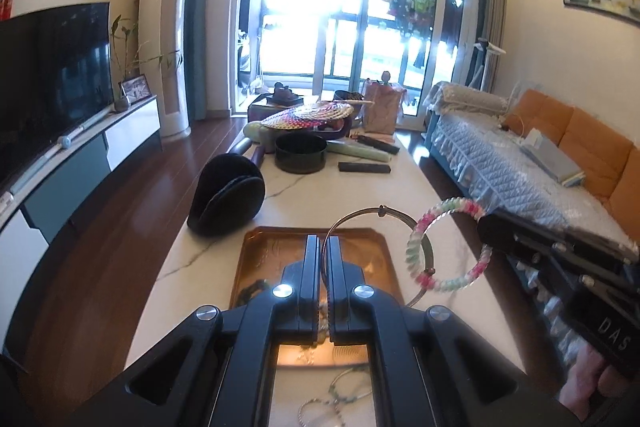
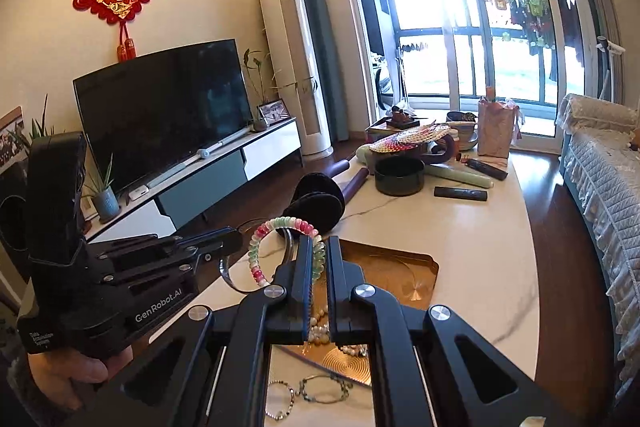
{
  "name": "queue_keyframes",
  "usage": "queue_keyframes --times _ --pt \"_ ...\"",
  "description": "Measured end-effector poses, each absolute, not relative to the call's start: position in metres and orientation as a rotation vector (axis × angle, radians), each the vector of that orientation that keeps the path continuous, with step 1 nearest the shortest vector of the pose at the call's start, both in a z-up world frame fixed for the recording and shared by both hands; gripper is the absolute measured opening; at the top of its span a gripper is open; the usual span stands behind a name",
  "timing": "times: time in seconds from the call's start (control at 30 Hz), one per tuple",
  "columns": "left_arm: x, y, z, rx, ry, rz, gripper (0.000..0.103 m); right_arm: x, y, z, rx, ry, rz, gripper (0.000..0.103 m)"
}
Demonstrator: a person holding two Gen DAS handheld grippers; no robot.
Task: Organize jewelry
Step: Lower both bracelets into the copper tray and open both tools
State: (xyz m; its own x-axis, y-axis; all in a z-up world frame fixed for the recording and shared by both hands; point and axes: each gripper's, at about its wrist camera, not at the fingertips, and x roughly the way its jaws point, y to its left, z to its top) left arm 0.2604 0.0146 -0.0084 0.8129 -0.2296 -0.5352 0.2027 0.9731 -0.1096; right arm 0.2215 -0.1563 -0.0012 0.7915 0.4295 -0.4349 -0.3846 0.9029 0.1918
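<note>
Stretching away toward the balcony doors, the white marble worktop (image 1: 408,183) carries a golden tray (image 1: 276,247) at its near end, with black earmuffs (image 1: 226,195) just beyond the tray's left corner and loose bead bracelets (image 2: 320,389) lying on the marble in front of the tray. Above the tray, the left tongs (image 1: 324,247) are clamped narrow on a thin silver bangle (image 1: 360,213), while the right tongs (image 2: 319,251) are pinched on a pink, green and white bead bracelet (image 2: 280,227), the two rings overlapping in the air.
</note>
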Motion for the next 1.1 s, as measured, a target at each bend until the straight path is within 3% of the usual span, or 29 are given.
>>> queue_keyframes --times 0.47,0.9,1.1 --pt "0.353 0.012 -0.123 -0.157 0.818 -0.247 0.002 0.3 -0.159 -0.103 0.137 0.687 0.448 0.006" --pt "0.407 -0.007 -0.199 -0.121 0.957 -0.194 0.002 0.355 -0.169 -0.179 0.152 0.847 0.422 0.006" --pt "0.406 -0.011 -0.208 -0.088 0.967 -0.189 0.002 0.363 -0.172 -0.189 0.155 0.864 0.406 0.006"
